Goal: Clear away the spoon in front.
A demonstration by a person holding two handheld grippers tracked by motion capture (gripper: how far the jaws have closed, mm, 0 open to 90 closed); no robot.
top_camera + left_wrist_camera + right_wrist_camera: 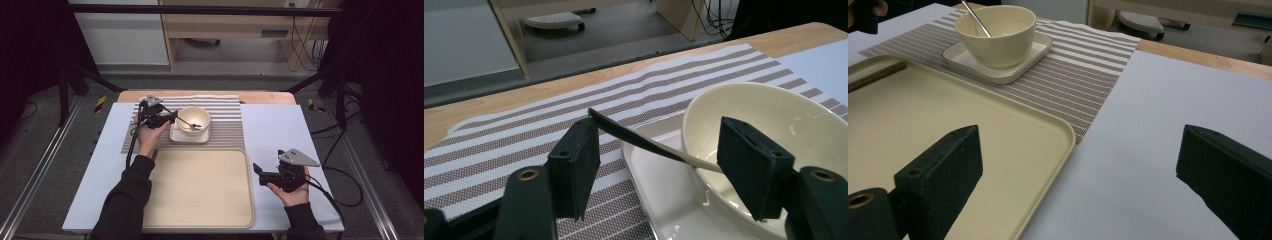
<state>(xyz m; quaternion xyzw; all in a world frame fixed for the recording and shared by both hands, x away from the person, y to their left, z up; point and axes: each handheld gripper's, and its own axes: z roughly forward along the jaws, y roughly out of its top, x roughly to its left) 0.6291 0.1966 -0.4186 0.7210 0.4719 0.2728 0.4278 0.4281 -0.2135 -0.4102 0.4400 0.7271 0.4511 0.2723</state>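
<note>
Spoon [189, 123]: one, thin metal, its head in the bowl [193, 119] and its handle leaning out over the bowl's rim toward the left gripper [172, 117].

High view. One round, smooth cream bowl stands on one square white saucer [189, 135], both on one ribbed striped placemat [227, 120]. One rectangular beige tray [200, 187] with rounded corners lies just in front of the bowl, overlapping the placemat's near edge. The left gripper is just left of the bowl, level with its rim, at the spoon handle's end. The right gripper [257, 169] is well apart from the bowl, off the tray's right edge, over the pale blue table cover [272, 127].

Left gripper view. The two black, blocky jaws stand apart. The spoon handle [644, 142], flat and dark at its tip, runs between them; its tip lies at the left pad [576, 172] and whether it touches cannot be told, while the right pad [751, 167] is clear of it. Released, not clamped. The bowl [774, 117] is glossy inside; the saucer [659, 200] is glossy too. The placemat [499, 150] shows a woven brown-and-white weave.

Right gripper view. Two matte black jaws stand wide apart with nothing between them: released. The bowl [998, 37], with the spoon [975, 19] in it, is far ahead to the left on its saucer [1013, 72]; the tray [948, 120] lies nearer than the bowl.
</note>
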